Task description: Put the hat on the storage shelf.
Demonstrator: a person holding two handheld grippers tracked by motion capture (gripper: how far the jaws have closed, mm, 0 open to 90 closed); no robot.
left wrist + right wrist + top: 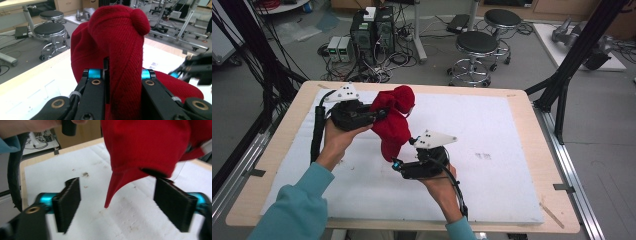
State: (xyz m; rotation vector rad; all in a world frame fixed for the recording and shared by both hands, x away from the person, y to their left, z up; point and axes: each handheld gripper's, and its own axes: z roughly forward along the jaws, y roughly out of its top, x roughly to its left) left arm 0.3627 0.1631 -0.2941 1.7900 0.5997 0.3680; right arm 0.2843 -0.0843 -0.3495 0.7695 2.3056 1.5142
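A pale wooden table (532, 165) under a white, lightly stained sheet (492, 150), black round stools (477, 45) behind it. Up in the air over the sheet hangs the red cloth (393, 125), a thick twill weave, bunched into a knob on top. The left gripper (377, 114) has its jaws clamped on a fold of it. The right gripper (398, 165) sits below, ribbed black jaws apart, a pointed cloth corner dangling between them untouched.
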